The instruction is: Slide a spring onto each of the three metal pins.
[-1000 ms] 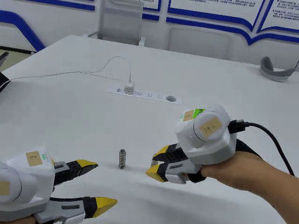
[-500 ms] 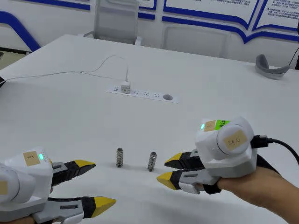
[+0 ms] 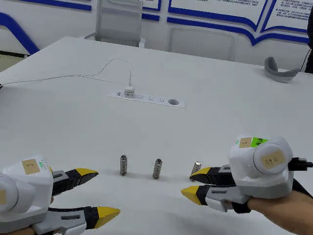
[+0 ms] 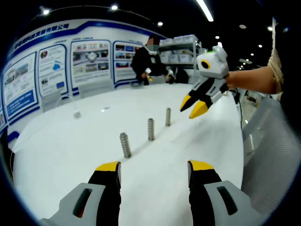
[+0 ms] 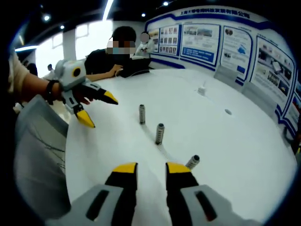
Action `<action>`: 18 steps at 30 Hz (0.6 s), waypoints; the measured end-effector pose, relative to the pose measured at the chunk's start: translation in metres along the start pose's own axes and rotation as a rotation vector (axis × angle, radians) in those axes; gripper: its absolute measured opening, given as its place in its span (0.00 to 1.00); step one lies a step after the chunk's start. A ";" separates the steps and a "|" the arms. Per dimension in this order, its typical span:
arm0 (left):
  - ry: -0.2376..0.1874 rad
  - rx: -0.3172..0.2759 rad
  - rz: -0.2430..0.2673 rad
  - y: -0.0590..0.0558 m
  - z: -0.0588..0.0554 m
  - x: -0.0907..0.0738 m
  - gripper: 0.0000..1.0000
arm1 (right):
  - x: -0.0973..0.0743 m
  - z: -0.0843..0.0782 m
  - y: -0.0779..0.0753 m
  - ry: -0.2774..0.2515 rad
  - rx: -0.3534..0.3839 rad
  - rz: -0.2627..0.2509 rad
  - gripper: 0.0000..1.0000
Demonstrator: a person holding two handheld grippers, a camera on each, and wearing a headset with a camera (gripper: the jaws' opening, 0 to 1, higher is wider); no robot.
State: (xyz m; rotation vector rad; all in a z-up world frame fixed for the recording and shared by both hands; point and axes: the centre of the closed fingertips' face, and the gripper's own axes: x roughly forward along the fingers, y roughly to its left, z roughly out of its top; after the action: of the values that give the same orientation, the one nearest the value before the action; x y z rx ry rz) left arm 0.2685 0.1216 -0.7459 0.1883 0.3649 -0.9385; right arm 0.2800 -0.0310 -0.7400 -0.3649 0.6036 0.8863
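Three grey coiled metal springs [image 3: 157, 169] stand upright in a row on the smooth white tabletop [image 3: 73, 112]. My right gripper [image 3: 195, 182] lies level just beside the rightmost spring [image 3: 196, 168], its yellow-tipped fingers [image 3: 199, 172] slightly parted and empty. My left gripper [image 3: 97, 192] sits well to the left, fingers spread wide. A blue-trimmed white wall [image 3: 205, 36] stands behind.

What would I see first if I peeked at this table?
Three small springs stand in a row on the white table: the left spring, the middle spring and the right spring. Two yellow-tipped grippers flank them, both open: the left gripper at the near left, the right gripper with its tips beside the right spring.
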 end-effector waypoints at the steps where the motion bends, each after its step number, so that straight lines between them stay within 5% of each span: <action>1: 0.001 0.000 0.000 0.000 0.000 0.000 0.58 | -0.001 -0.001 -0.001 -0.003 0.006 -0.005 0.25; 18: 0.010 -0.012 -0.007 -0.001 -0.005 0.001 0.60 | -0.021 -0.037 -0.012 -0.043 0.073 -0.068 0.36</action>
State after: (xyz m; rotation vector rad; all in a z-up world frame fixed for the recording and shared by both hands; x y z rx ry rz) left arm 0.2669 0.1217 -0.7506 0.1805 0.3810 -0.9425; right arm 0.2668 -0.0704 -0.7545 -0.2979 0.5796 0.8025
